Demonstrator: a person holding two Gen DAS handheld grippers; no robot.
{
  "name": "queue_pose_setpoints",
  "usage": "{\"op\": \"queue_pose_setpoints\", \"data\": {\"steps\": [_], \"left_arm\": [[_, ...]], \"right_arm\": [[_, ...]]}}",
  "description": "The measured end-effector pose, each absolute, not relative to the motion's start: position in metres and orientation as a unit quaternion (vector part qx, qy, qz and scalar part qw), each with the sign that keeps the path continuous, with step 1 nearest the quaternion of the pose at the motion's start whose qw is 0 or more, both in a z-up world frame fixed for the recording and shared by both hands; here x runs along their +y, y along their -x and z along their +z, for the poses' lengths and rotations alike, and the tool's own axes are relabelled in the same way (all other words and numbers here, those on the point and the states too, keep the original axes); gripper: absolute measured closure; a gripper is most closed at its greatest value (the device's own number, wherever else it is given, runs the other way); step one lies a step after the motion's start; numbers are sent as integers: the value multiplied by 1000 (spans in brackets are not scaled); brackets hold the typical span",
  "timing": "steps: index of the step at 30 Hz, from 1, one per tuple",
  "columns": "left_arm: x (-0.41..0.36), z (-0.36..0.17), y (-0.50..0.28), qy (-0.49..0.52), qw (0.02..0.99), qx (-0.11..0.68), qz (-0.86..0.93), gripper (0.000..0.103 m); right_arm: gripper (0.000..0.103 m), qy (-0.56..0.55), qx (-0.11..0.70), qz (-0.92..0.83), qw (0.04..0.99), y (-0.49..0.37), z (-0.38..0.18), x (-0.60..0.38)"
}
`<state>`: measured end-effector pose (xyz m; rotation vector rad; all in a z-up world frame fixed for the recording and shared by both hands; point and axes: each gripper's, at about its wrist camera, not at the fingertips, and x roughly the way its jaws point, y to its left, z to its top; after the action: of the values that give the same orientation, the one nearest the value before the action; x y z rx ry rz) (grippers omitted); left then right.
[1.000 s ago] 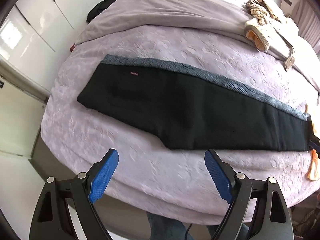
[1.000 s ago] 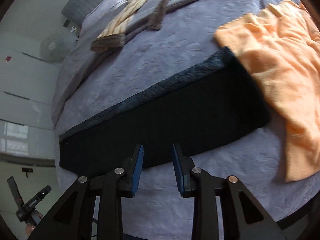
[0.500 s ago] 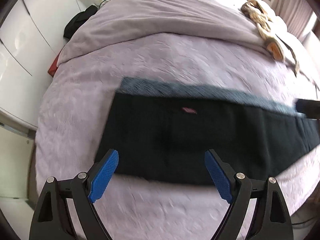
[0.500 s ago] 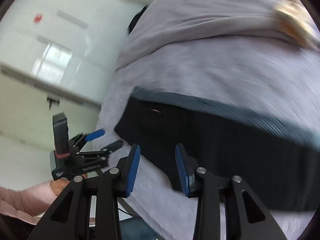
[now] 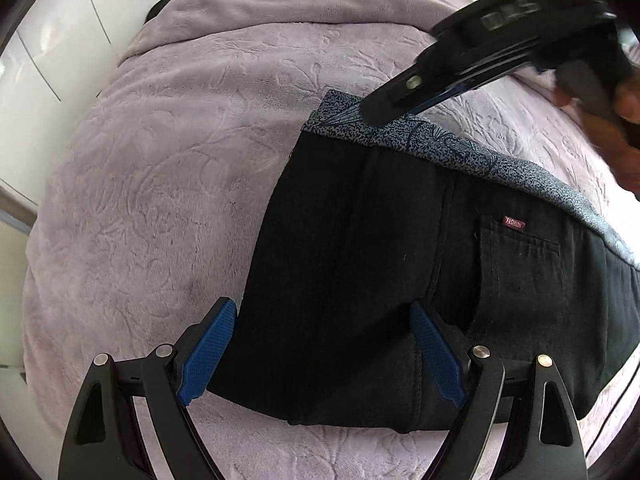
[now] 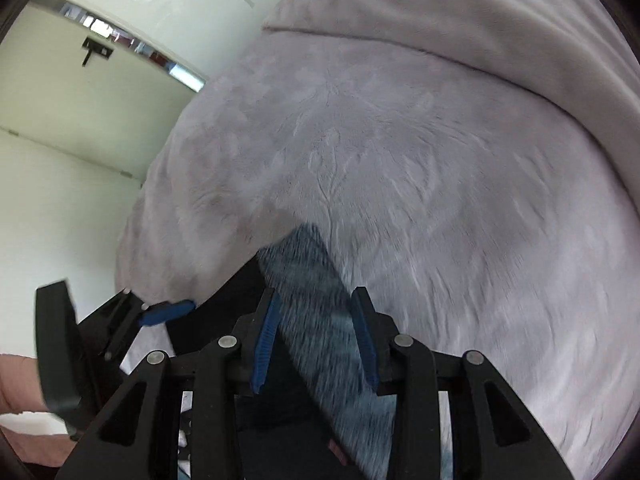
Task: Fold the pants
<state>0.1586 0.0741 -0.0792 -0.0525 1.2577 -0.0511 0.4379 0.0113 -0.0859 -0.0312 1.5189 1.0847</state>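
— So, counted up?
— One pair of black pants (image 5: pixel 360 280), two tools, one bed (image 5: pixel 160 200).

— Where exactly, the pants?
— Flat on the bed's mauve embossed cover, laid lengthwise, waist end toward the left of the left wrist view. One grey speckled band (image 5: pixel 460 148) along the far edge. One back pocket (image 5: pixel 520 264) showing.

— Any writing?
— One small red tag (image 5: pixel 513 223) at the pocket's top, reading "FASHION". Pale letters on the right tool's body too, but too blurred to read.

— Left tool (image 5: pixel 320 308)?
— Spread wide, pointing steeply down over the near edge of the pants. Nothing pinched; one blue pad (image 5: pixel 208 344) beside the waist end, the other over the black cloth.

— Right tool (image 6: pixel 316 294)?
— Partly spread, tips down at the grey band near its waist corner. Band running between the two pads, but not seen squeezed by them. Held by one hand (image 5: pixel 608 120) at the right of the left wrist view.

— Anything else?
— One pink sleeve (image 6: pixel 16 384) low in the right wrist view, behind the left tool. White cupboard doors (image 5: pixel 48 40) beyond the bed.
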Motion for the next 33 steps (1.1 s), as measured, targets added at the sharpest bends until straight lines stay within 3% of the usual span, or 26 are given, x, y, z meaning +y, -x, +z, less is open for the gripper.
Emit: {"op": "queue_pose_setpoints", "data": {"steps": [3,6,7,11,17,19,25,29,33], "left_arm": [[73,-80,-154,31,811,584,-25,14],[75,-77,-148,38,812,583,-22,14],[78,-74,-145,39,814,579,-21,14],[80,-73,-138,38,818,574,-15,14],[76,-72,-134,29,812,583,-7,14],[71,-57,-137,17,821,570,-10,14],[36,-30,-178,14,839,541,-50,14],[15,-53,-224,1,835,547,-54,14],[6,-89,-247,-37,829,558,0,14]], "right_arm": [[62,28,667,480,569,-440,-97,27],[91,38,674,484,557,-436,-96,37],[93,41,664,493,561,-433,-87,37],[94,42,641,522,561,-427,-65,43],[93,36,674,462,576,-426,-112,55],[84,-13,676,433,596,-431,-105,42],[84,-82,643,332,685,-420,-49,-49],[84,-146,666,271,680,-383,-54,-116],[89,-132,699,216,668,-354,-103,-147]]}}
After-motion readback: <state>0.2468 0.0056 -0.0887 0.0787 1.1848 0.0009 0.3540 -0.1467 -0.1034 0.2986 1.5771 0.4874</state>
